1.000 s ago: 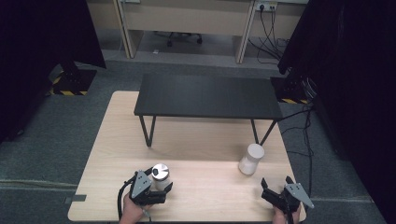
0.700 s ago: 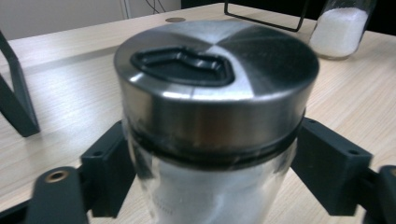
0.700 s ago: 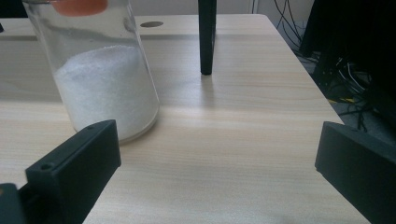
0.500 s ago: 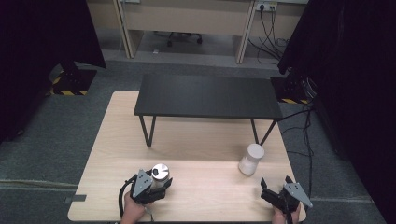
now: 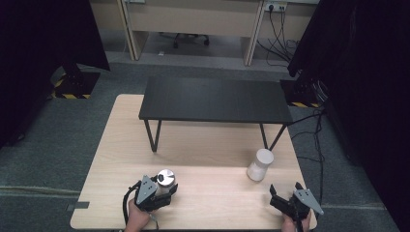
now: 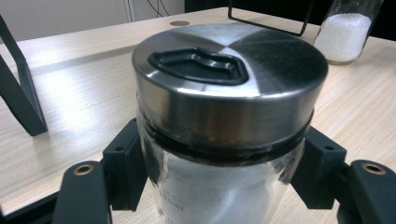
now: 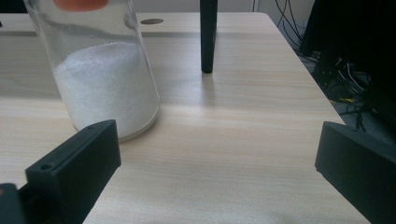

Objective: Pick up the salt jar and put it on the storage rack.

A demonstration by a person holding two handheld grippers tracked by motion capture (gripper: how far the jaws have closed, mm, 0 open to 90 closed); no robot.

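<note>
While its jaws are pressing both sides of the glass, the left claw (image 6: 219, 186) is gripping a steel-lidded jar (image 6: 224, 121) of white powder near the bench's (image 5: 208, 159) front edge. The right claw (image 7: 217, 172) is standing wide open and holding nothing, just beside a lidless jar (image 7: 105, 74) half full of white grains.

A black bench-like stand (image 5: 215, 99) is set on the wooden table (image 5: 208, 159). Dark curtains (image 5: 43, 43) are hung at both sides.
</note>
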